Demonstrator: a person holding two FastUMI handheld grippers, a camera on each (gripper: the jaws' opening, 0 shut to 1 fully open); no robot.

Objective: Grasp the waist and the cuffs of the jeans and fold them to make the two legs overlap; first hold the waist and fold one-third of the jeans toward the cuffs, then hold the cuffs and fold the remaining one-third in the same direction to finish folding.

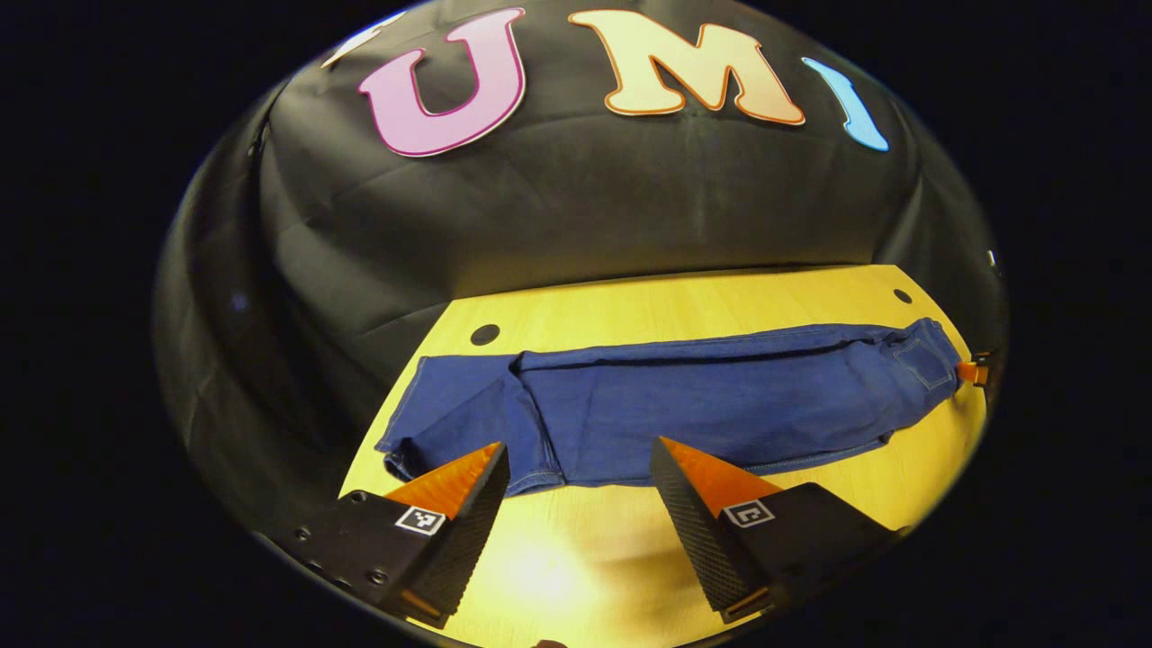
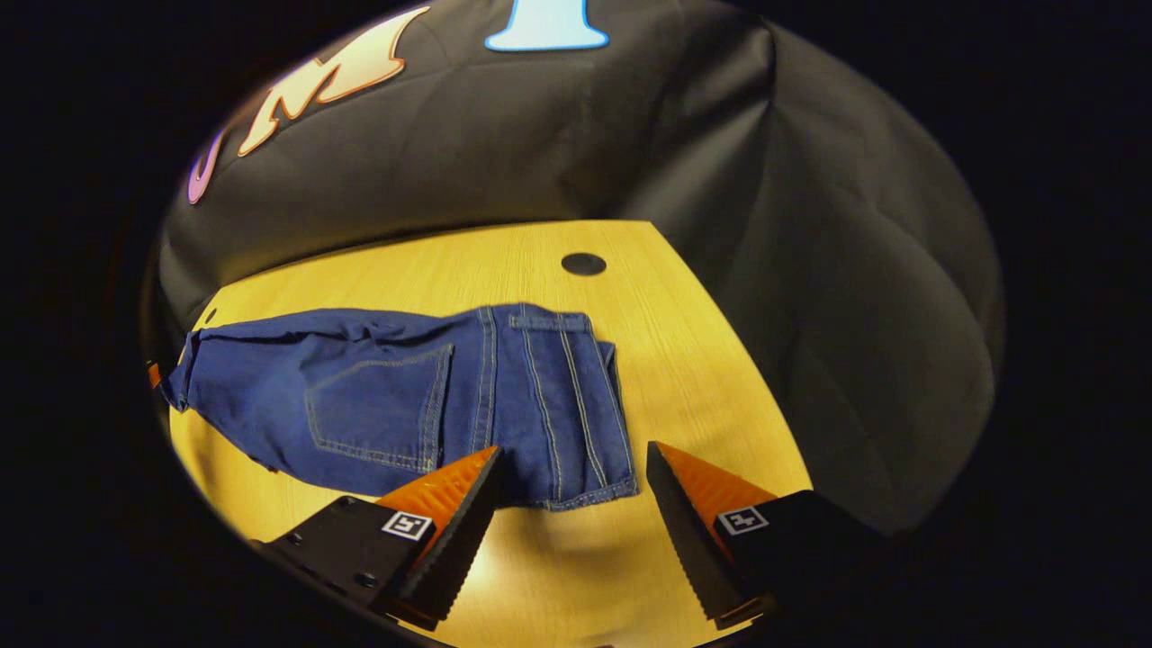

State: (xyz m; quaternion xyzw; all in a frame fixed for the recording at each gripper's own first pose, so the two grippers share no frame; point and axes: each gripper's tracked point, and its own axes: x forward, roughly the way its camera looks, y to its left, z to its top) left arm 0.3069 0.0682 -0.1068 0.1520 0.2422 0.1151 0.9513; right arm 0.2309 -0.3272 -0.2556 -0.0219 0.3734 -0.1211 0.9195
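Two open grippers, one jeans.

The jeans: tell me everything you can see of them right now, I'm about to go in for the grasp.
The jeans are dark blue denim with lighter stitching, lying flat along the yellow wooden table. They look already folded lengthwise, legs overlapping. In the right gripper view the waist end with seams and a back pocket lies nearest the open right gripper. In the left gripper view the cuff end is slightly rumpled, just ahead of the open left gripper. Neither gripper touches the cloth.
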